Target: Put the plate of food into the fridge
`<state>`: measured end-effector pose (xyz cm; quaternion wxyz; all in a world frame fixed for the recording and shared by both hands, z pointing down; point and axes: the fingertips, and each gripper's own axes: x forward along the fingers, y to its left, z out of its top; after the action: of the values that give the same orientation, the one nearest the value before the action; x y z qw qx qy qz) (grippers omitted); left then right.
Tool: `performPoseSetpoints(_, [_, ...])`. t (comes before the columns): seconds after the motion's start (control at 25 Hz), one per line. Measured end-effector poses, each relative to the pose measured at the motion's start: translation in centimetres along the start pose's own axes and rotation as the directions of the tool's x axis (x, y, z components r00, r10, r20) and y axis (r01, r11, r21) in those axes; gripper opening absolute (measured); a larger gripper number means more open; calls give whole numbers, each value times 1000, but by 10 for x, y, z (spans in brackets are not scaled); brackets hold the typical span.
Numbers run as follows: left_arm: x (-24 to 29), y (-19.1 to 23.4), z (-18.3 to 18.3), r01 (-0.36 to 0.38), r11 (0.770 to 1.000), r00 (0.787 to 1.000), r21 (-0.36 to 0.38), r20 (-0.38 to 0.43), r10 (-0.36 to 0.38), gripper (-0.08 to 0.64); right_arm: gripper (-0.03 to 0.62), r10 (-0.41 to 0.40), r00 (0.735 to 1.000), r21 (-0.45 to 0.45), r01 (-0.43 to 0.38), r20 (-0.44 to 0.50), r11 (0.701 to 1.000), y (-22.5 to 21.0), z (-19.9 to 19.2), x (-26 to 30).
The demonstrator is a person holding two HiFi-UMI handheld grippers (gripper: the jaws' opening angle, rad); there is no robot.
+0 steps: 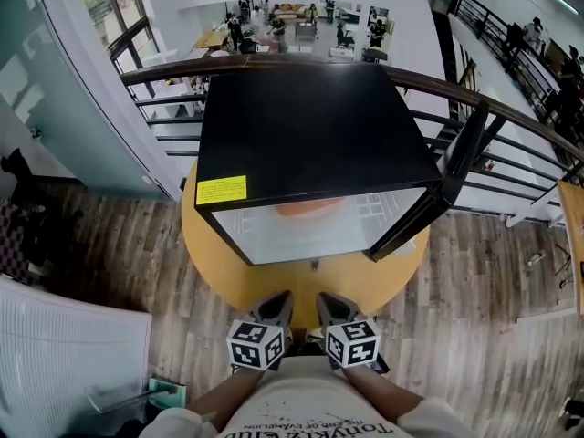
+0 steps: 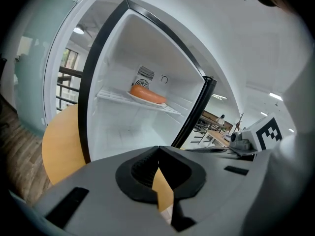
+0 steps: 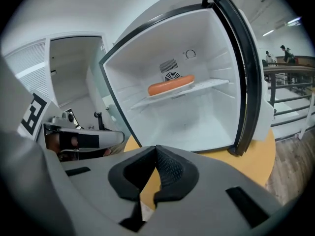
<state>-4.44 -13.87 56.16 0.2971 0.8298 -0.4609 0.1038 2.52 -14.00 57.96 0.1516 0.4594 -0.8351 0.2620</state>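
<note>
A black mini fridge stands on a round yellow table with its door swung open to the right. Inside, a white plate with an orange sausage rests on the wire shelf; the same plate of food shows in the left gripper view, and faintly in the head view. My left gripper and right gripper are side by side at the table's near edge, well back from the fridge. Both are shut with nothing between the jaws.
A dark railing runs behind the fridge, above a lower floor with desks and people. A white slatted panel stands at the near left. Wooden floor surrounds the table. The open door juts out on the right.
</note>
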Motion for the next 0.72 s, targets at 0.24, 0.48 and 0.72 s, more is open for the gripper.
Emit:
performPoseSetpoints(0.24, [-9,5,-4,-19,1000,1000,-22,2,19,25,26,6,1000,-5,-6,-10,1000,7,-3,-1])
performPoseSetpoints(0.48, [-10,6,-9,-26,999,1000,-24,-3,26,25,26,-1,1000,8,1,-17,1000,5,-10,-4])
performPoseSetpoints(0.72, [-11,4,-8,-28,999,1000,-22,-3,28,25,26,-12,1000,8,12,-19,1000,2,-11,-8])
